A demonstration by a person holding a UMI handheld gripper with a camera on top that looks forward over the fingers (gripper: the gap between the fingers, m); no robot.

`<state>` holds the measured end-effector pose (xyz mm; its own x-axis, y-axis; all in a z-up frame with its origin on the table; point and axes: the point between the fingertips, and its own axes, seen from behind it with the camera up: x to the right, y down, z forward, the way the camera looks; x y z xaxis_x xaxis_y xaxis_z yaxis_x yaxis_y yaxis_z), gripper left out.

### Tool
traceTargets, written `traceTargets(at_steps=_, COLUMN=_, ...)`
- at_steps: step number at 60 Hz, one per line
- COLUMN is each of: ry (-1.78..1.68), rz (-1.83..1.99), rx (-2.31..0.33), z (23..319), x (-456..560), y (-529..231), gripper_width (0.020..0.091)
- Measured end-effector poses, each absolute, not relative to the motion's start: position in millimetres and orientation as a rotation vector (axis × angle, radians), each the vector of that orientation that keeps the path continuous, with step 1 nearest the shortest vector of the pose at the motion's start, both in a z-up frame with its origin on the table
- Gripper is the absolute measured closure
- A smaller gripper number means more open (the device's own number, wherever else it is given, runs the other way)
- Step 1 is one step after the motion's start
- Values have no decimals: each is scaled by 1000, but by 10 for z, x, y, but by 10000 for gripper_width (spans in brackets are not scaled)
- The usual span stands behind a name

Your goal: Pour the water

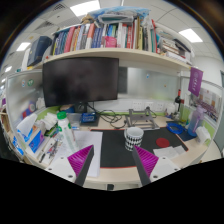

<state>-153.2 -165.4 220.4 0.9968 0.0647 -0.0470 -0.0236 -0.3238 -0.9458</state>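
A black-and-white patterned cup [133, 137] stands upright on a dark desk mat [112, 150], just ahead of my right finger. My gripper [113, 160] is open above the mat's near edge with nothing between its magenta pads [80, 158]. The cup is beyond the fingertips and untouched. A clear bottle with a green cap [62, 121] stands farther off at the left side of the desk.
A black monitor [80, 82] stands at the back under a shelf of books [105, 38]. Papers and clutter [35, 135] fill the left of the desk. A dark bottle [180, 102] and blue items [181, 128] sit at the right.
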Motion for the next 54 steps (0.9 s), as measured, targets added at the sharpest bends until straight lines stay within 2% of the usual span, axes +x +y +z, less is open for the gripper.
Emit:
traceTargets(at_steps=2, ry=-47, rz=108, rx=-1915, z=1896, x=-2107, y=-1707, gripper_width=313)
traceTargets(at_steps=4, ry=-75, rz=132, rx=-1926, z=1775, x=-2365, y=-1713, gripper_width=312)
traceTargets(at_steps=14, ry=-205, rz=201, rx=-1915, z=1516, x=-3234, y=-1543, gripper_width=302)
traceTargets(at_steps=37, ry=-195, rz=248, rx=-1756, z=1580, x=-4111, y=-503, gripper_width=306)
traceTargets(at_steps=44, ry=-185, rz=238, rx=-1731, z=1519, x=-4174, y=-262, gripper_width=317)
traceTargets(at_steps=47, ry=-182, rz=209, rx=-1720, z=1496, x=-4161, y=-183, gripper_width=351)
traceTargets(at_steps=49, ry=-192, rz=196, rx=-1709, z=1494, x=-4176, y=-150, gripper_width=408)
traceTargets(at_steps=50, ry=-197, rz=190, rx=-1704, z=1493, x=-4178, y=-138, gripper_width=443)
traceTargets(at_steps=52, ry=-206, rz=174, rx=-1690, z=1502, x=-4181, y=-114, gripper_width=575)
traceTargets(at_steps=54, ry=-215, rz=177, rx=-1684, z=1502, x=-4224, y=-95, gripper_width=572)
